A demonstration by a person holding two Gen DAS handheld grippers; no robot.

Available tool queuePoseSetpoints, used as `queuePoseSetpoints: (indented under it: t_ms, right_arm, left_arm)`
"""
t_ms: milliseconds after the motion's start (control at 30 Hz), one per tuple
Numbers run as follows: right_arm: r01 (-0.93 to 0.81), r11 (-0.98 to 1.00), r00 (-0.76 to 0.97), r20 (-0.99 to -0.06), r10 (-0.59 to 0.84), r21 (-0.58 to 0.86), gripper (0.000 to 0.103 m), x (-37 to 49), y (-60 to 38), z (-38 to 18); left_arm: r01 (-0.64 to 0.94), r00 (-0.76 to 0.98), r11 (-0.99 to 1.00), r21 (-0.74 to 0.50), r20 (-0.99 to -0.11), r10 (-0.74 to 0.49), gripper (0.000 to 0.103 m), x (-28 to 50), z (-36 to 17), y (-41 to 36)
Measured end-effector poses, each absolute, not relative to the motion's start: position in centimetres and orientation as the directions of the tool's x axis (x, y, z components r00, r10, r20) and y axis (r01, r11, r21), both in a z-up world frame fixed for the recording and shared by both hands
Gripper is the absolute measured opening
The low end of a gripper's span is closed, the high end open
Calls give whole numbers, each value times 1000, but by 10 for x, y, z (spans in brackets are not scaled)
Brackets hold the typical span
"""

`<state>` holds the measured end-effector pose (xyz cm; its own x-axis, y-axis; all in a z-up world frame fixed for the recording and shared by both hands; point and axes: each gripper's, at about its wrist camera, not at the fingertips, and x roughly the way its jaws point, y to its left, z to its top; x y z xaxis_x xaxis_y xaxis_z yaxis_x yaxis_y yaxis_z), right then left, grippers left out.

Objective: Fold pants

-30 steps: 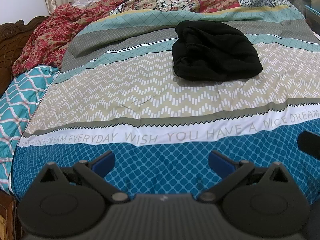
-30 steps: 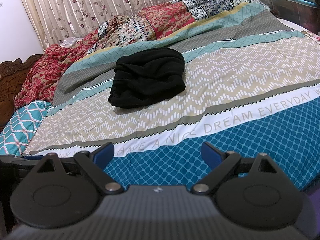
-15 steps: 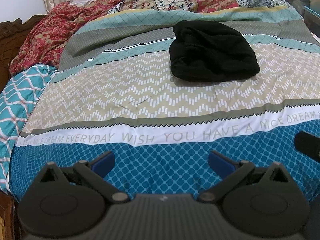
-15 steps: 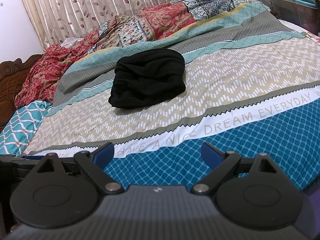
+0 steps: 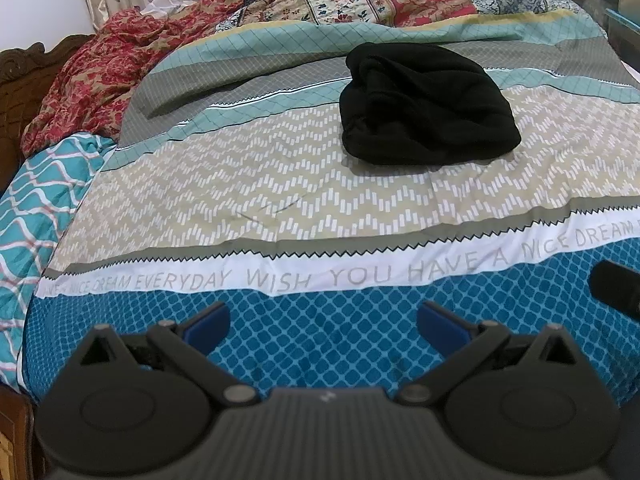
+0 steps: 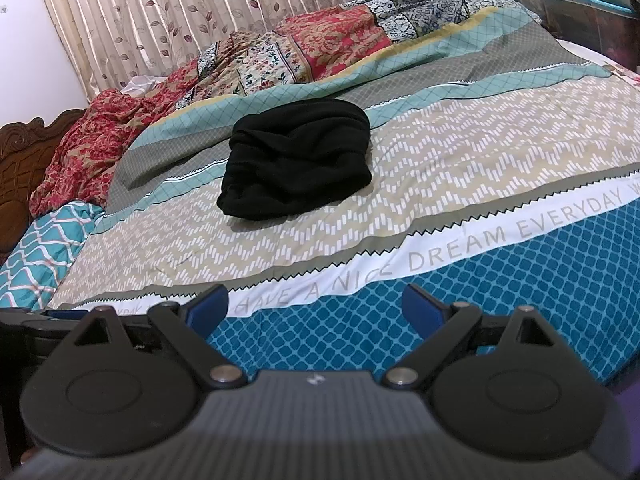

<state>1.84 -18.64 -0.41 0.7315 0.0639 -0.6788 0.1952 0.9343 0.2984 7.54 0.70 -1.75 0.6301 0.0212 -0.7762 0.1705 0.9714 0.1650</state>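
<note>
Your left gripper (image 5: 322,320) and right gripper (image 6: 316,302) both hang spread wide and empty over the blue edge of the patterned bedspread (image 5: 280,184), well short of the crumpled black fabric pants (image 5: 424,108) mid-bed. Grab that bunched heap blindly and you'll likely pinch several layers together. Only the right view shows the leaf-print curtain (image 6: 200,12) fully.
</note>
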Motion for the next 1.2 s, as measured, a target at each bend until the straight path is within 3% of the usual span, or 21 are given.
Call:
queuePoseSetpoints:
  t_ms: [1200]
  right_arm:
    - [191, 941, 738, -672, 50, 280, 95, 17, -186, -5]
  left_arm:
    - [180, 624, 969, 167, -781, 18, 103, 75, -20, 7]
